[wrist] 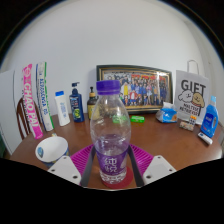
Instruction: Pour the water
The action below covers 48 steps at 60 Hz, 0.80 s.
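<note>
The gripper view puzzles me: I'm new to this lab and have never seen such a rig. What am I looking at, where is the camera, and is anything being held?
There is no robot arm here. A person carries a hand-held gripper with two fingers, and the wide-angle camera rides on it, looking forward along those fingers. The two pale fingers show at the bottom, each with a magenta pad on its inner face.

A clear water bottle with a purple cap and purple label stands between the fingers. Whether the pads press on it cannot be told from this view.

It stands on a brown wooden table. Left of the fingers lies a white cylinder-shaped object. Along the wall behind are several small bottles, a framed photo, a white gift bag and a blue bottle.
</note>
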Each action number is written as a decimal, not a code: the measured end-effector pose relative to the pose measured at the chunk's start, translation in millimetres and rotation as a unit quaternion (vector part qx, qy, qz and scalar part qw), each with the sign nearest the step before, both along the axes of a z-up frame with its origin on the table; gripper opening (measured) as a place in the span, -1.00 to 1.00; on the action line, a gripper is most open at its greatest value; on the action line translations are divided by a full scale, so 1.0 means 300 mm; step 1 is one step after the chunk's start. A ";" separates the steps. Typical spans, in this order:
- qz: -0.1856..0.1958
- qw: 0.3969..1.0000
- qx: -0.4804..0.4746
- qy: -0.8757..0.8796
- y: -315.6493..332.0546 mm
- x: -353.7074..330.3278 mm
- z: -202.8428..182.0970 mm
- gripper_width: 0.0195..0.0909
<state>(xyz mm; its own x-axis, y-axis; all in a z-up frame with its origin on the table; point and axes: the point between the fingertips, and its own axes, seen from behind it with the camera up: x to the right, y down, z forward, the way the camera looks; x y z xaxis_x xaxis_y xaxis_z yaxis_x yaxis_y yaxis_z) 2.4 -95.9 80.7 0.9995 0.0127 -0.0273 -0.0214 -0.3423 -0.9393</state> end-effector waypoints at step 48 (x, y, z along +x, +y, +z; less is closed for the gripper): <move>-0.021 0.994 -0.096 -0.055 -0.714 -0.108 0.477 0.85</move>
<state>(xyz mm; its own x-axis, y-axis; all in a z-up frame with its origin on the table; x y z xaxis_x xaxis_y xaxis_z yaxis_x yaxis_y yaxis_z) -30.0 -310.0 223.8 0.9962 -0.0250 0.0836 0.0587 -0.5173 -0.8538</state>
